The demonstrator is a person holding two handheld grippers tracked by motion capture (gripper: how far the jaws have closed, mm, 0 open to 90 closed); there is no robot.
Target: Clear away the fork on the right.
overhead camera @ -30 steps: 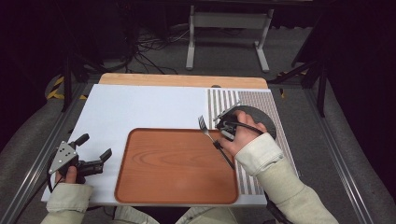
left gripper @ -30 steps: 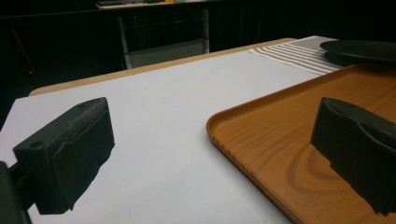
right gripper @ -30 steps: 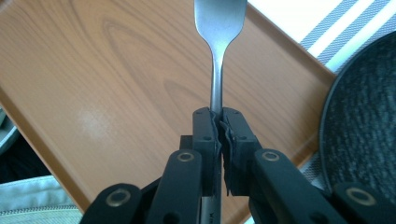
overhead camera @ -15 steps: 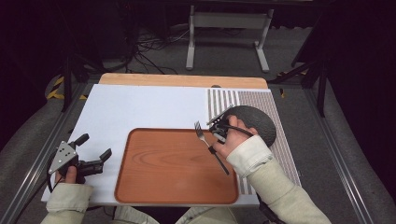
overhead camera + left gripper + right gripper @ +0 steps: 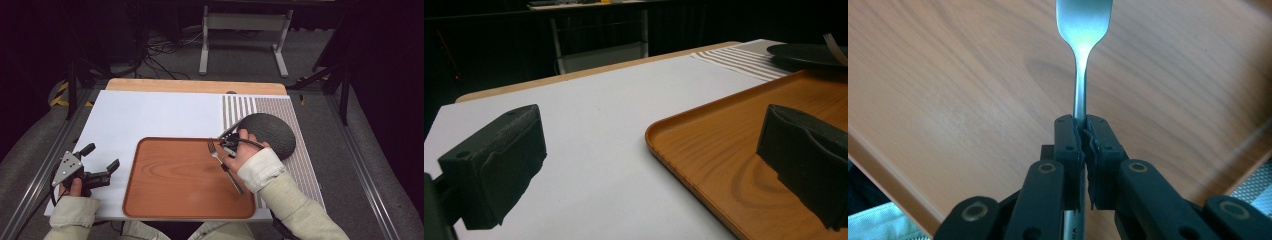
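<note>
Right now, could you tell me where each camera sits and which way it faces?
High view: above the person's side, looking forward and down on the wooden tray; both forearms, left gripper, right gripper.
Left gripper view: low over the white mat, between its open jaws, toward the tray's corner.
Right gripper view: along shut jaws onto the fork above the tray.
All share the tray.

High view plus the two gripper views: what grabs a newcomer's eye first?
The fork stands out first, pinched at its neck by the shut right gripper over the right part of the wooden tray. Next, the dark oval plate on the striped mat just right of the tray. At the near left, the left gripper rests open on the white board, holding nothing.
</note>
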